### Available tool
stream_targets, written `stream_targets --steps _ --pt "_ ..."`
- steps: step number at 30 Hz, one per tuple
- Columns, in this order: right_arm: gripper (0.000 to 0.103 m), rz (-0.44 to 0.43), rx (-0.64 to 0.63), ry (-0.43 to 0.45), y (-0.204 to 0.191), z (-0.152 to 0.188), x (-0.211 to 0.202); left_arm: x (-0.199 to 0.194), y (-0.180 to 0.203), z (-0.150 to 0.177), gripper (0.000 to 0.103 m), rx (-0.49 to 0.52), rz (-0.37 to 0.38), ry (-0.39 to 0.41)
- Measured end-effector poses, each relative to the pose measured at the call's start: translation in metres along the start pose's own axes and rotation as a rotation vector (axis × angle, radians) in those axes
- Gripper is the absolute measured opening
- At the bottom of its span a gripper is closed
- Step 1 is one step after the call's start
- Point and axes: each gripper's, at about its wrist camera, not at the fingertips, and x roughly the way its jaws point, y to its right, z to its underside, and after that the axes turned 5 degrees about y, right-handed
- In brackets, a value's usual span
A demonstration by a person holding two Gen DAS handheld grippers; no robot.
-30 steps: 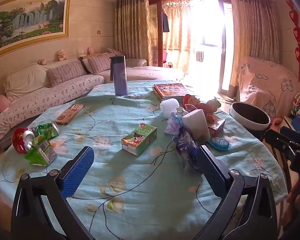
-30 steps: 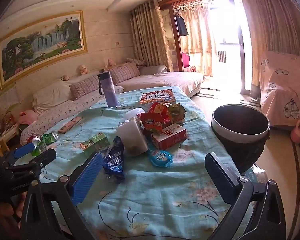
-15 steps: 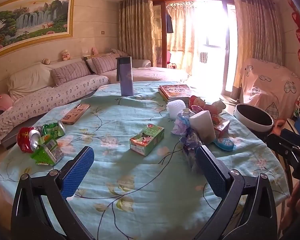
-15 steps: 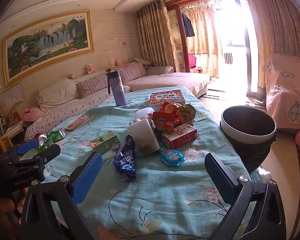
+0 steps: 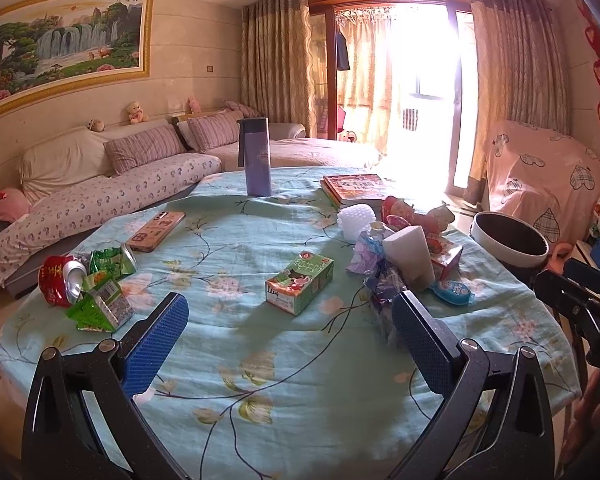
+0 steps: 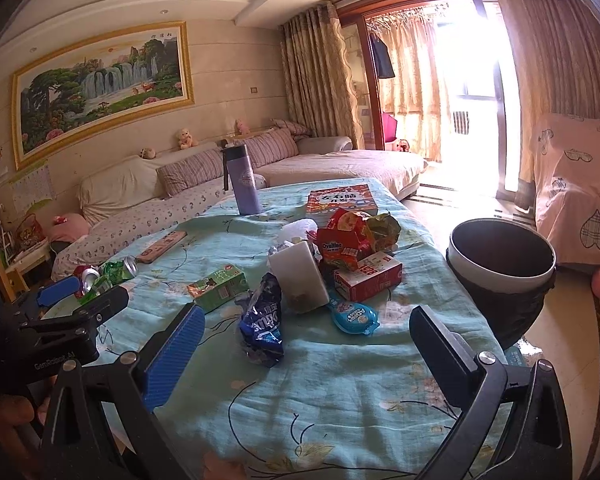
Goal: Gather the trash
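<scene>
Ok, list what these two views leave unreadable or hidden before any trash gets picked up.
- Trash bin: its bottom is hidden by its own rim in both views, so its contents are unknown.
- Blue wrapper: in the left wrist view, partly behind the left gripper's finger.
- Crushed cans: in the right wrist view, partly covered by the left gripper.

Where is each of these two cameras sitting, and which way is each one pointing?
Left wrist view: sits on the left claw, above the near table edge, facing across the table toward the sofa and window; its own two open fingers show, plus the right claw at the right edge.
Right wrist view: sits on the right claw, nearer the trash bin, facing the same way; its open fingers show, plus the left claw at the left edge.
Shared: green carton, purple bottle, bin.
</scene>
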Motion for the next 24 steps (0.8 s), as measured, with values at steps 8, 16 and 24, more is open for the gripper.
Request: stream_targets --steps 8,16,24 --pt "0.103 -0.002 0.013 0.012 0.0025 -0.0015 -0.0031 -0.002 0.0011 -0.001 0.103 0.001 0.0 0.008" --pt "0.103 -0.003 0.011 0.013 0.002 -0.0015 -0.0038 -0.0023 0.0019 -0.0018 0.103 0.002 -0.003 0.011" --pt "0.103 -0.011 0.006 0.012 -0.0004 -0.0016 -0.0026 -0.0026 0.0015 -0.0024 0.103 -0.002 0.001 0.011"
